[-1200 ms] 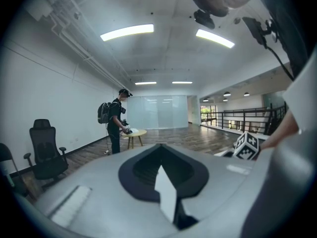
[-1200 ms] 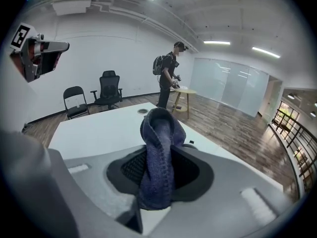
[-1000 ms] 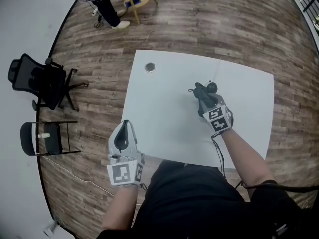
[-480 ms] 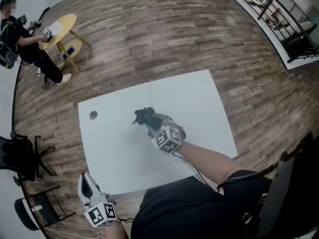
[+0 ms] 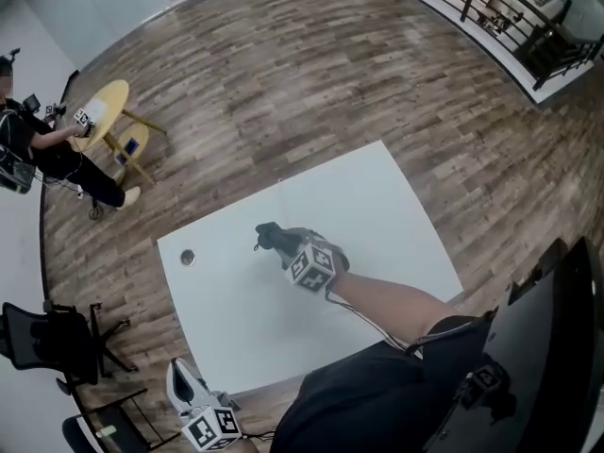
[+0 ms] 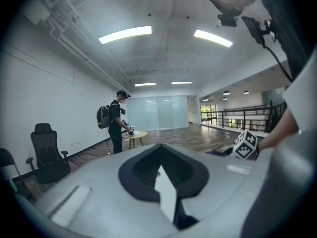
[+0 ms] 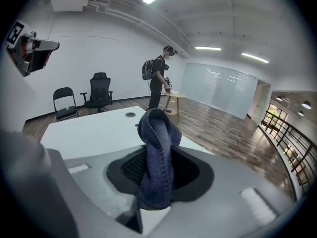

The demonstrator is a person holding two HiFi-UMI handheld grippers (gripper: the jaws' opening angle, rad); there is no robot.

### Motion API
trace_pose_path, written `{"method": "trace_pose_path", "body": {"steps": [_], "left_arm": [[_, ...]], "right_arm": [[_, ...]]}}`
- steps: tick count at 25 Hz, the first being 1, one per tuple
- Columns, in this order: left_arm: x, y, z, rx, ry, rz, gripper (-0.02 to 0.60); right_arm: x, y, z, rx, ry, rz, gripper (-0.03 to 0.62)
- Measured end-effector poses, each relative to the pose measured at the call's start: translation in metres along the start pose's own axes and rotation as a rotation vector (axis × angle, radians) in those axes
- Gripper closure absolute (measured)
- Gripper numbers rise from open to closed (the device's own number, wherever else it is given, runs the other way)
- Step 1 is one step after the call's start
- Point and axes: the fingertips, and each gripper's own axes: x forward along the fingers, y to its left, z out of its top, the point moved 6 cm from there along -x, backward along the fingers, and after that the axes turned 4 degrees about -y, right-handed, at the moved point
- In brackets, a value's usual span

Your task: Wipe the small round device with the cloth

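Note:
A small round grey device (image 5: 187, 257) lies near the left edge of the white table (image 5: 377, 215). My right gripper (image 5: 276, 238) rests low over the middle of the table, shut on a dark blue cloth (image 5: 267, 233) that bulges out past its tips toward the device. In the right gripper view the folded cloth (image 7: 157, 152) stands pinched between the jaws, with the device (image 7: 130, 114) beyond it. My left gripper (image 5: 181, 376) hangs off the table's near left corner, jaws shut, nothing in them. The left gripper view shows the right gripper's marker cube (image 6: 246, 144).
A person (image 5: 38, 144) stands at a small yellow round table (image 5: 106, 105) at far left. Black chairs (image 5: 47, 343) stand left of the white table. A thin cable (image 5: 279, 192) runs off the table's far edge. A railing (image 5: 491, 3) closes the upper right.
The head view has swung round and pulled back. My left gripper has dropped away from the table's near edge toward the lower left. The right gripper keeps the cloth on the table.

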Motion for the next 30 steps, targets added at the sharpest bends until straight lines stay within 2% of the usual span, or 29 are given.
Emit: {"method": "trace_pose_path", "body": {"steps": [18,23,30], "left_arm": [[-0.008,-0.004,-0.003,-0.017,-0.002,0.018,0.577],[-0.017,-0.014,-0.003,-0.022,-0.004,0.023,0.577],[-0.017,-0.015,-0.004,-0.010,0.013,0.026,0.577]], "right_arm": [[-0.010,-0.020,-0.012,0.145,0.012,-0.037,0.482],[-0.023,-0.029,-0.028,0.190,0.038,-0.044,0.482],[-0.023,-0.032,-0.041,0.139,0.071,-0.049,0.482]]}}
